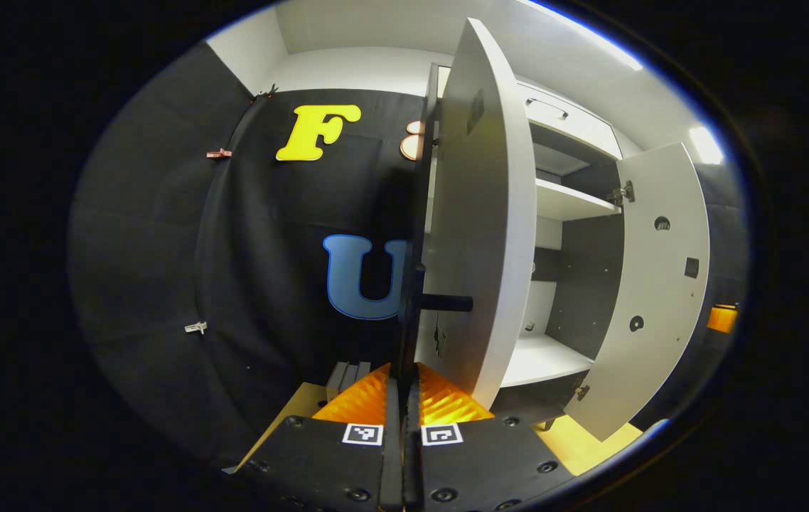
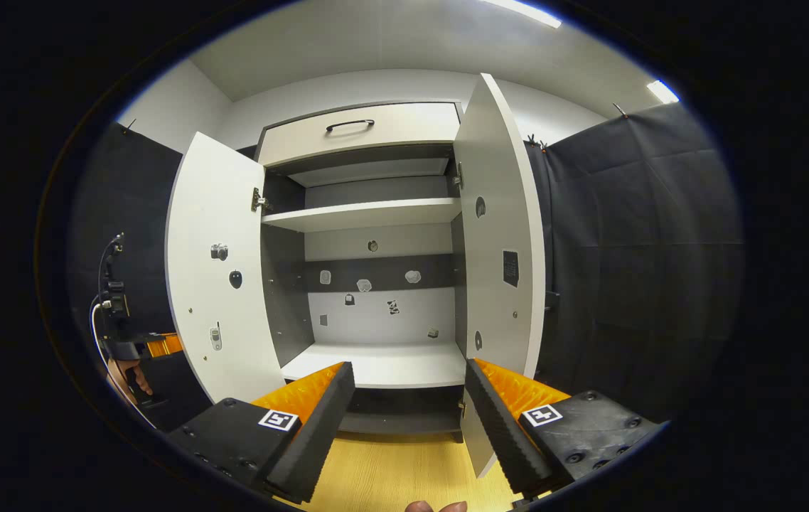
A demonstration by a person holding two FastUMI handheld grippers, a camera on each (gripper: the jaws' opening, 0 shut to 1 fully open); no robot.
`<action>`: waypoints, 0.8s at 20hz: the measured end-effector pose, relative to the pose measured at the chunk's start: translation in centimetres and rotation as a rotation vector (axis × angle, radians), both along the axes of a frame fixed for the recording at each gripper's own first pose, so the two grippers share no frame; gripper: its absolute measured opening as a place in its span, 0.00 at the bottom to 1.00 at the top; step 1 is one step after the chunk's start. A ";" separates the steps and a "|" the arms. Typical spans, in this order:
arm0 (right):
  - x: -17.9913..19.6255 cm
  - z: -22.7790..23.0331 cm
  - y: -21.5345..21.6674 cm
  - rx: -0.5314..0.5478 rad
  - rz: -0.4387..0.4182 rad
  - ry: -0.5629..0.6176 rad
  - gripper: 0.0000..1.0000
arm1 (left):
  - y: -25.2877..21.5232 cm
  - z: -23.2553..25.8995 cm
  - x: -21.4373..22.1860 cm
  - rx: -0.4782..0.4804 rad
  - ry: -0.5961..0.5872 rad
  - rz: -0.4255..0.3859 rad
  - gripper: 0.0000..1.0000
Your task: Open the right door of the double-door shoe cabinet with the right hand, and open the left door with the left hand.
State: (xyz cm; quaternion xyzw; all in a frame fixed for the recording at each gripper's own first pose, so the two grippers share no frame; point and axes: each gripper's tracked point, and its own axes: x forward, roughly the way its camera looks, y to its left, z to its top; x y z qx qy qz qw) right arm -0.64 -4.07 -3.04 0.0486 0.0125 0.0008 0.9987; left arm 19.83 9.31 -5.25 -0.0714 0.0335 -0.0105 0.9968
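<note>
While both white doors of the grey-and-white shoe cabinet point(image 2: 369, 284) stand swung wide, the left gripper point(image 1: 402, 398) is clamped on the dark bar handle point(image 1: 440, 303) at the free edge of the left door point(image 1: 479, 213), its fingers nearly together. In the left gripper view that door rises from 6 toward 12 o'clock, with black cloth wall point(image 1: 163, 249) at 9 o'clock. In the right gripper view the left door point(image 2: 216, 284) sits at 9 o'clock and the right door point(image 2: 500, 235) at 1 o'clock, white shelves point(image 2: 365, 213) open between them. The right gripper point(image 2: 408, 405) hangs spread apart, holding nothing, over the pale wood floor point(image 2: 390, 476) at 6 o'clock, one finger point(image 2: 500, 419) just beside the right door's lower edge.
</note>
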 end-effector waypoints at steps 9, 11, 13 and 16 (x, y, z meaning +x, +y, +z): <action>-0.8 -0.1 -0.5 0.000 -0.012 -0.003 0.98 | 0.4 0.8 -1.1 0.019 -0.008 0.013 0.18; -0.9 -0.1 -0.5 0.005 -0.013 -0.003 0.98 | 1.1 1.3 -2.2 0.009 -0.012 0.036 0.37; -1.0 0.0 -0.6 0.009 -0.012 -0.005 0.98 | 1.7 1.5 -3.3 0.021 -0.002 0.071 0.49; -1.2 0.3 -0.7 0.013 -0.008 -0.012 0.98 | 1.0 2.1 -5.1 0.050 0.007 0.081 0.77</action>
